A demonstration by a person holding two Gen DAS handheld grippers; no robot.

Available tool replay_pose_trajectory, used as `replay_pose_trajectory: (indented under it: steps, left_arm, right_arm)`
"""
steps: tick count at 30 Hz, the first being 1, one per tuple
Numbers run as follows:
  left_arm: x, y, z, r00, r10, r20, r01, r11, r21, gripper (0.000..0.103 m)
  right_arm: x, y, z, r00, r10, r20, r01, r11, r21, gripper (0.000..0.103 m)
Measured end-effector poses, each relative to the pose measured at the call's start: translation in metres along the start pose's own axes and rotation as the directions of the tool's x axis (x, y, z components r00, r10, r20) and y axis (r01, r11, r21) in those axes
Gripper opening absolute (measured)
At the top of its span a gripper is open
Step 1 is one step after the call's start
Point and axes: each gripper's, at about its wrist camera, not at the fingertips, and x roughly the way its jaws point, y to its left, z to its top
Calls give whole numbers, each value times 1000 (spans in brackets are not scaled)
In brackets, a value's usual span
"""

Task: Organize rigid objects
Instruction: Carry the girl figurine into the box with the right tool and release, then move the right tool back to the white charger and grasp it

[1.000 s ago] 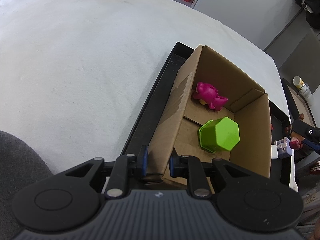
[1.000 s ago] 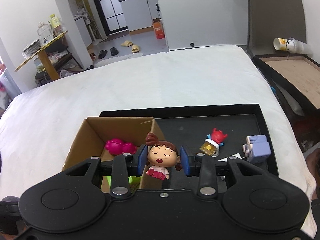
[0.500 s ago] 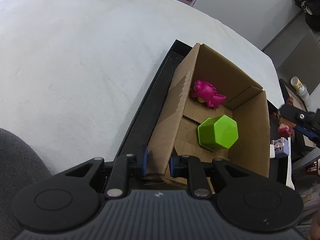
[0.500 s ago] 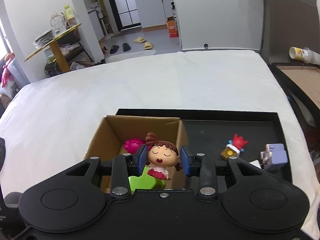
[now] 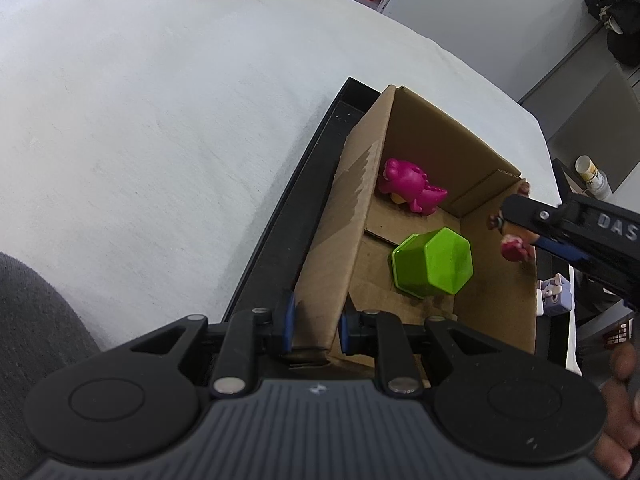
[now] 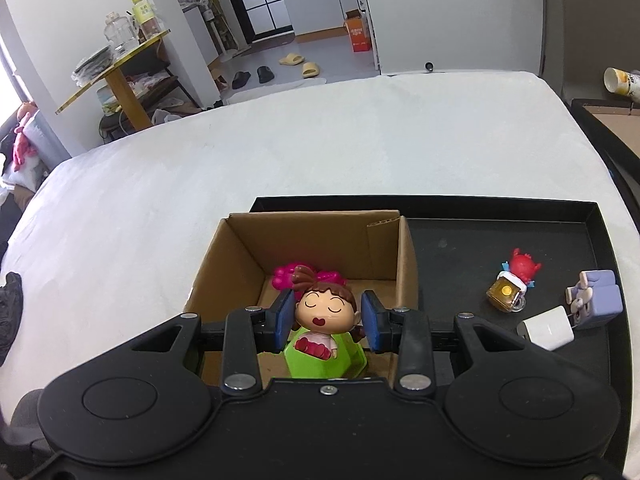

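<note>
A cardboard box point(image 5: 420, 136) point(image 6: 248, 252) stands in a black tray point(image 5: 280, 220) point(image 6: 500, 248) on a white surface. In it lie a magenta dinosaur toy point(image 5: 412, 192) point(image 6: 286, 274) and a green hexagonal cup point(image 5: 434, 266) point(image 6: 320, 364). My left gripper point(image 5: 314, 328) is shut on the box's near wall. My right gripper point(image 6: 326, 320) is shut on a girl figurine point(image 6: 324, 312) and holds it over the box, above the green cup. The figurine also shows in the left wrist view point(image 5: 514, 246) at the box's right wall.
On the tray right of the box lie a red crab figure on a yellow cube point(image 6: 514, 284), a purple blocky toy point(image 6: 596, 300) point(image 5: 554, 300) and a white cube point(image 6: 546, 328). A dark wooden frame point(image 6: 608, 128) borders the right side.
My right gripper has carried the girl figurine left, from beside the box's right wall to over the box's inside. The left gripper kept its hold on the box wall.
</note>
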Motion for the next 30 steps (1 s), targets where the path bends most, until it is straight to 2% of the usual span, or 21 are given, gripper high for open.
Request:
replay_pose_trajectory:
  steps: [6,8,9,11,14,17,30]
  left_arm:
    - [-1,1,-1,1000,-5,0,5,1000,-7,20]
    - [-2,1,0,1000,-6,1,6,1000,-7,20]
    - [-2,2,0,1000,-7,1,7,1000,-7,21]
    - [-2,3,0,1000,-11,1,11,1000,-11,21]
    - [-3,4,1,1000,-12,0,12,1000,-18,21]
    - [-4,6,1,1000,-12,1,12,1000,-21,21]
    - [-6,6,2,1000,-10,5,10,1000,-25,21]
  right_arm:
    - [9,0,10,1000,1,15,-2,999,32,38]
    - [7,-4,13,1000,-2,26,0,999,48,56]
    - [5,-4,13,999,1,35,-3,998,56,61]
    - [-1,-6,13,999,4,47,-7,998,60,77]
    - [-8,-5,11,999,-13,48,11,999,47,92]
    - [-15,-6,6,999,-16,34,14,999,49,97]
    - [-35,-34,-16,996,-90,10,89,991,101,99]
